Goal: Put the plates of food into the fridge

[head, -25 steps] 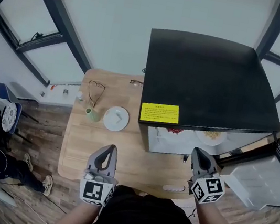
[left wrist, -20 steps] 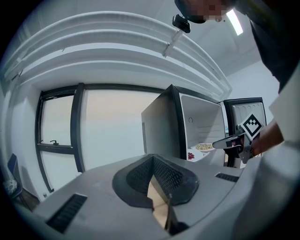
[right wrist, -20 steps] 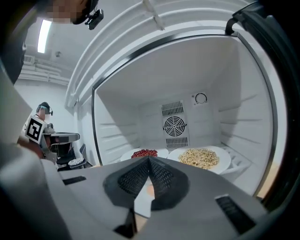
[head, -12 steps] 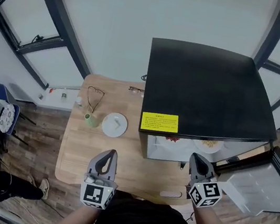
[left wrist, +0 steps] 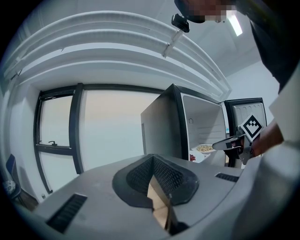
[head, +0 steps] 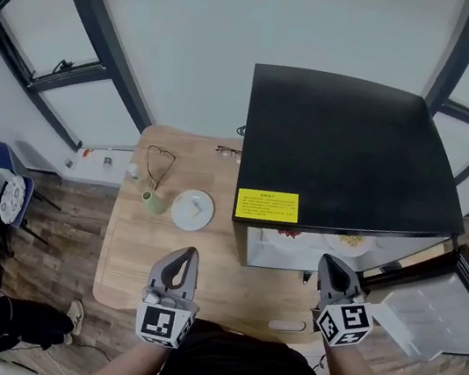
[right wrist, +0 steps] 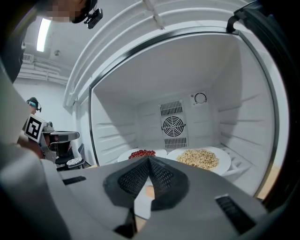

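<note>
on the right part of the table (head: 203, 266): fridge (head: 348, 148), open toward the near side, door (head: 427, 312) out to the near right. inside the fridge, side by side on one level: left plate (right wrist: 142, 153) and right plate (right wrist: 201, 158), fan (right wrist: 171, 125) on the wall behind them. left of the fridge, mid-table: third plate (head: 192, 209), cup (head: 153, 202) just beside it on the left. behind the cup: glasses (head: 160, 161). at the far edge, just beside the fridge: second glasses (head: 227, 149). near side: left gripper (head: 187, 254) before the third plate, right gripper (head: 330, 262) before the fridge opening.
</note>
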